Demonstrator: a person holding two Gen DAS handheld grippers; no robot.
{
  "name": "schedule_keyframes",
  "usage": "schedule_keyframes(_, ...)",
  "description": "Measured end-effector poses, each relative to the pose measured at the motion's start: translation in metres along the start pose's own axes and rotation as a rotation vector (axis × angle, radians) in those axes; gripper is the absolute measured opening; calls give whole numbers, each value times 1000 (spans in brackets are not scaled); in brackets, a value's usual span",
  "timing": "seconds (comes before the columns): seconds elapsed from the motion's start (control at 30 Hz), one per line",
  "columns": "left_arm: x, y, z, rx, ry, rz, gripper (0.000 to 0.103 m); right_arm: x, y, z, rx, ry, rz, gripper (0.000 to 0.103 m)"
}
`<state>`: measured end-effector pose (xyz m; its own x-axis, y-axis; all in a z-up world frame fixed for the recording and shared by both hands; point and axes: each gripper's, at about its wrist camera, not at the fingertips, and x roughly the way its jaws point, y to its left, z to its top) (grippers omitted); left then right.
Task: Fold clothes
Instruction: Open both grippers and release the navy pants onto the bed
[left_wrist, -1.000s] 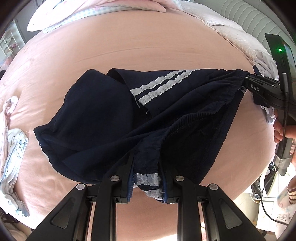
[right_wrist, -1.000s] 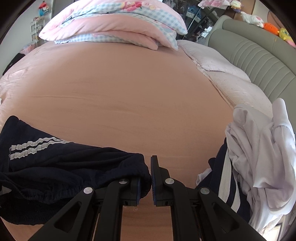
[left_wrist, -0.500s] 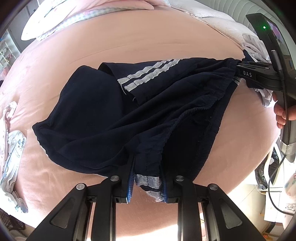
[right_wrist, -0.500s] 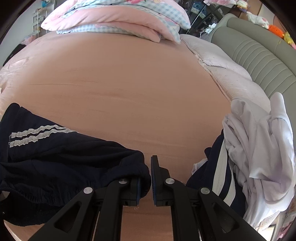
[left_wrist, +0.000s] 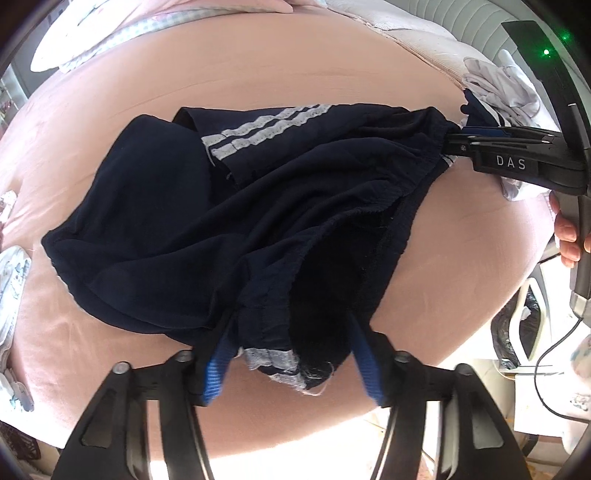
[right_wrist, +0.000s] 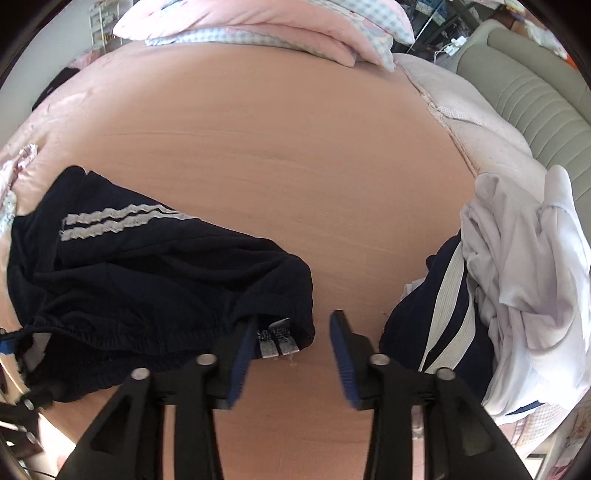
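Note:
Dark navy shorts (left_wrist: 229, 206) with white side stripes lie crumpled on the pink bed sheet (left_wrist: 280, 66). My left gripper (left_wrist: 291, 354) is open, its fingers spread around the near waistband, which rests between them. My right gripper (right_wrist: 293, 350) is open too; the other waistband end (right_wrist: 277, 339) with its white tags lies by the left finger. In the left wrist view the right gripper (left_wrist: 458, 144) sits at the shorts' far right corner. The shorts also show in the right wrist view (right_wrist: 147, 273).
A heap of white shirt (right_wrist: 524, 280) and navy striped garment (right_wrist: 443, 317) lies on the bed's right. Folded pink and checked bedding (right_wrist: 280, 26) sits at the far side. A grey padded headboard (right_wrist: 535, 92) is at right. Light patterned clothing (left_wrist: 11, 280) lies at left.
Both grippers have opened and let go of the waistband. The shorts have settled onto the sheet.

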<state>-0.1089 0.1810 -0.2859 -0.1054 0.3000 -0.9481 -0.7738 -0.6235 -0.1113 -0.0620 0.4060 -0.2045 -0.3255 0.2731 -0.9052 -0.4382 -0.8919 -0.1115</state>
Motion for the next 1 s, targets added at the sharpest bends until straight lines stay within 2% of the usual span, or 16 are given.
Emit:
schedule_keyframes(0.07, 2, -7, -2, 21, 8, 10, 77, -7, -7, -1, 65, -9, 56, 54)
schedule_keyframes(0.2, 3, -24, -9, 90, 5, 81, 78, -20, -13, -6, 134, -23, 109, 54)
schedule_keyframes(0.27, 0, -30, -14, 107, -10, 100, 78, -27, -10, -10, 129, -32, 102, 54)
schedule_keyframes(0.53, -26, -26, -26, 51, -66, 71, 78, -49, 6, -31, 128, -31, 121, 54)
schedule_keyframes(0.63, -40, -1, -9, 39, -97, 69, 78, -52, 16, -42, 143, -12, 151, 55)
schedule_keyframes(0.7, -57, -15, 8, 29, -111, 83, 78, -49, 24, -48, 150, 5, 197, 55)
schedule_keyframes(0.73, -69, -5, 14, 23, -120, 91, 78, -46, 29, -49, 141, 14, 218, 55)
schedule_keyframes(0.77, -71, 4, 16, 13, -125, 105, 78, -42, 35, -50, 132, 24, 235, 55)
schedule_keyframes(0.93, -73, 37, 16, -53, -126, 210, 78, -28, 50, -55, 108, 69, 201, 55)
schedule_keyframes(1.0, -84, 54, 10, -79, -124, 239, 78, -27, 51, -58, 140, 78, 240, 55)
